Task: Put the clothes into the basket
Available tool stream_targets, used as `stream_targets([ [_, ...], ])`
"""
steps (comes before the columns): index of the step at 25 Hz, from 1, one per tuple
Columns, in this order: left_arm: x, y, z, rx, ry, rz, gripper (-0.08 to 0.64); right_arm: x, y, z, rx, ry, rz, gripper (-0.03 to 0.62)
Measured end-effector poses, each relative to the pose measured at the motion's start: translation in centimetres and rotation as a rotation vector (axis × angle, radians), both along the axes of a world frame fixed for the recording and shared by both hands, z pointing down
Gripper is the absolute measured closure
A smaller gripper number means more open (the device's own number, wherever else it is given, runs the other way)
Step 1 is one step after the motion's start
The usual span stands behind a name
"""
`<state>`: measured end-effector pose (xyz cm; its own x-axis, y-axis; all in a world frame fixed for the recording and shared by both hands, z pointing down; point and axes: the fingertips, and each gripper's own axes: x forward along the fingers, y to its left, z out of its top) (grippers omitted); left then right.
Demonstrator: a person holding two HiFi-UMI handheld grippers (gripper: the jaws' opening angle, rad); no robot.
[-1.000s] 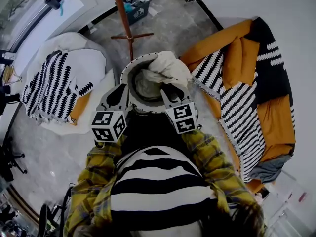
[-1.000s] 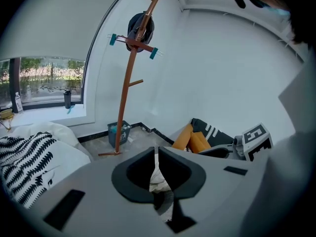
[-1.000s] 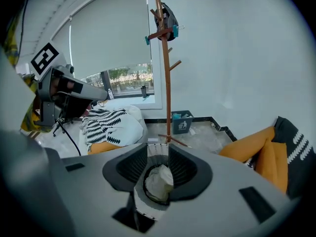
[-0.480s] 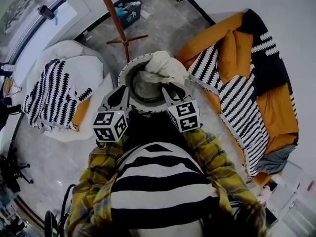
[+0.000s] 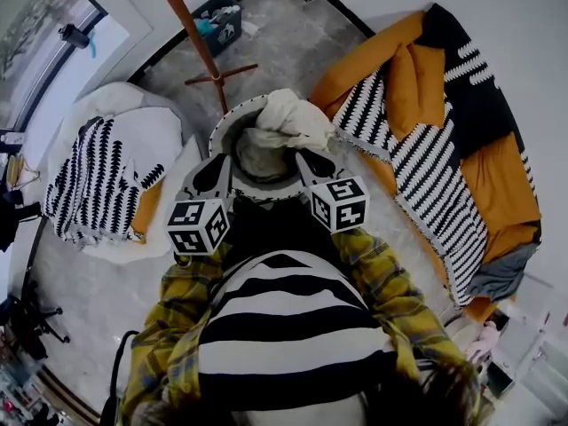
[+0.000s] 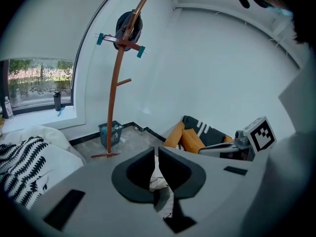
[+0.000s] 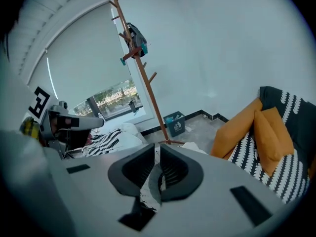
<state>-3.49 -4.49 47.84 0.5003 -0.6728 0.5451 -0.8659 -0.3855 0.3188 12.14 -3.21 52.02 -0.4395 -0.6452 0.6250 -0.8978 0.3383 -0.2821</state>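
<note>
A round basket (image 5: 221, 130) stands on the floor in front of me in the head view, with grey cloth inside. A cream garment (image 5: 288, 118) lies bunched over its far right rim. My right gripper (image 5: 305, 156) reaches that garment from the near side. Its jaws are closing, and in the right gripper view a fold of cloth (image 7: 149, 181) sits pinched in the narrow gap of the right gripper (image 7: 157, 152). My left gripper (image 5: 224, 160) hovers at the basket's near left rim. In its own view the left gripper (image 6: 156, 154) is shut to a hairline, with cloth visible below.
A brown coat stand (image 5: 191, 34) rises behind the basket, with a small blue bin (image 5: 217, 14) beyond it. An orange sofa (image 5: 426, 87) with a black-and-white blanket fills the right side. A white beanbag (image 5: 115, 122) with a striped throw lies at left.
My right gripper has rolled, drifted slightly right and closed its jaws at the cream garment. The left gripper has hardly moved.
</note>
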Motion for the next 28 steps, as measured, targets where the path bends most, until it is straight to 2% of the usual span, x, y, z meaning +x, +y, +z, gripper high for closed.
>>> stream_targets([
  [11,0.4,0.6,0.5,-0.015,-0.006,0.011,0.525,1.6,0.7,0.3,-0.044,-0.057,0.095,0.565],
  [28,0.0,0.8,1.1,-0.040,-0.003,-0.003,0.525,1.1,0.8,0.6,-0.062,-0.049,0.070,0.566],
])
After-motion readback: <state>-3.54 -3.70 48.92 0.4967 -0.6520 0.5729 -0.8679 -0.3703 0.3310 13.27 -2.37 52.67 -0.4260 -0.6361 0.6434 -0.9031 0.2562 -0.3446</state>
